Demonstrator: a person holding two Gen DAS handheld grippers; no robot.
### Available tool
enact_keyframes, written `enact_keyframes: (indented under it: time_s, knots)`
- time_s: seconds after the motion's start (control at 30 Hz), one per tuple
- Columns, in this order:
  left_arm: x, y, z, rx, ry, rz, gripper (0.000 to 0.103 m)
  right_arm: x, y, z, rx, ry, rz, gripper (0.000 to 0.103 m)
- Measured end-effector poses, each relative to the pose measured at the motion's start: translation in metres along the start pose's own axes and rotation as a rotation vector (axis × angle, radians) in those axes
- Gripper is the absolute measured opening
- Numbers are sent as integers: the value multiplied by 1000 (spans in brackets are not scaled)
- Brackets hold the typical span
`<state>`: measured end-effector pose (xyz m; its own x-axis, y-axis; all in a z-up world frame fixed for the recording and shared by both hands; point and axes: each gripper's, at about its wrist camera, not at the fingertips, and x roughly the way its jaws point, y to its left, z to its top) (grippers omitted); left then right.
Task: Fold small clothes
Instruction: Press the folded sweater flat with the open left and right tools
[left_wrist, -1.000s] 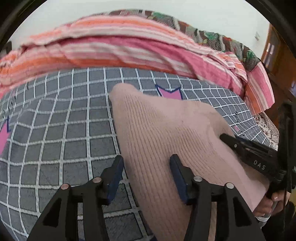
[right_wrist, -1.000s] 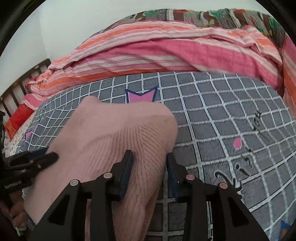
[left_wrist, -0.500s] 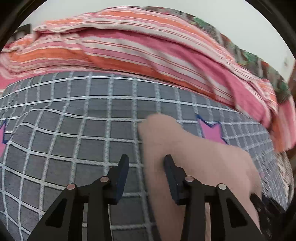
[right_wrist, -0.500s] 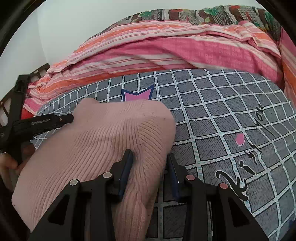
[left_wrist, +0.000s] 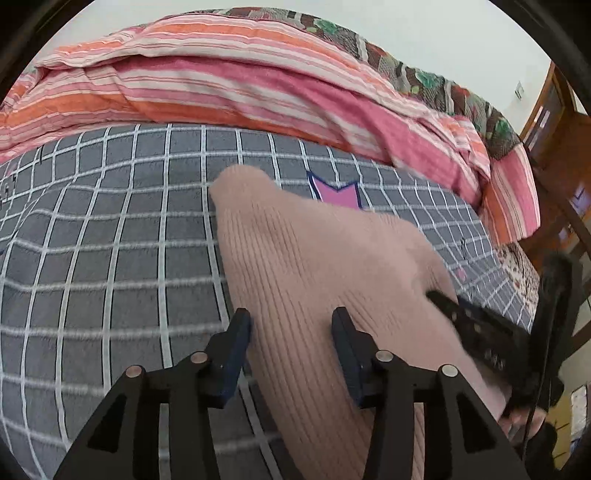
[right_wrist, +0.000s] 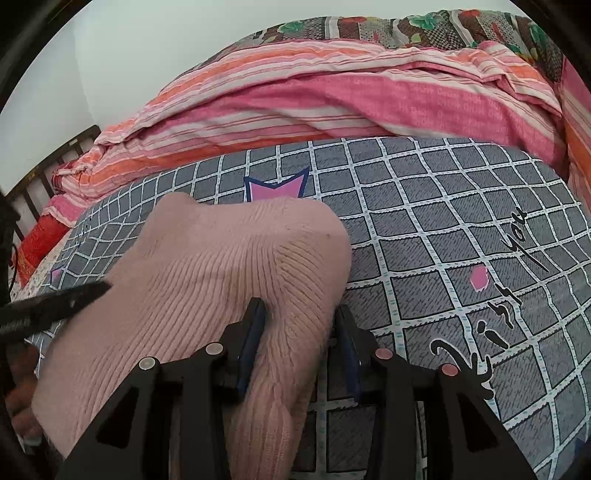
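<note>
One checked bedsheet (right_wrist: 443, 229) — right gripper (right_wrist: 299, 325) pinches sweater (right_wrist: 221, 266), left gripper (left_wrist: 291, 328) just opening around it.

Pale pink ribbed garment (left_wrist: 314, 280) on grey white-checked sheet (left_wrist: 110, 240); pink-orange striped quilt (left_wrist: 221, 85) behind.

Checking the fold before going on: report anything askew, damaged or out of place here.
Nothing damaged or spilled. The pink knit garment lies lopsided on the checked sheet, its far edge humped. The right gripper pinches a bunched ridge; the left gripper, jaws just opened further, straddles the edge.
</note>
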<state>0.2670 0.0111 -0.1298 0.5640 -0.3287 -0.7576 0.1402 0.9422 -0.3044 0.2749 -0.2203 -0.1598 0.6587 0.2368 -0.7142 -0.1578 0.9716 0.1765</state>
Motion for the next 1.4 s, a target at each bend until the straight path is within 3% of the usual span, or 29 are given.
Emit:
enact_keyframes:
  time_s: [0.17, 0.3, 0.4, 0.57, 0.73, 0.9, 1.4]
  knots:
    - [-15, -2, -17, -17, 2, 0, 44, -14, 3, 7, 6, 36, 0, 39]
    - [-25, -10, -27, 17, -13, 33, 44, -38, 13, 5, -37, 12, 25, 41]
    - [-29, -15, -32, 38, -21, 52, 44, -40, 20, -7, -89, -2, -9, 41]
    - [-33, -19, -38, 65, -35, 75, 44, -38, 12, -15, -36, 6, 1, 40]
    - [-46, -15, -32, 41, -50, -17, 46, -52, 9, -9, -6, -7, 13, 41]
    - [-34, -24, -49, 109, -69, 51, 51, -40, 9, -23, -25, -7, -3, 40]
    - [-41, -21, -67, 63, -83, 31, 52, -44, 7, -29, -17, 28, -43, 40]
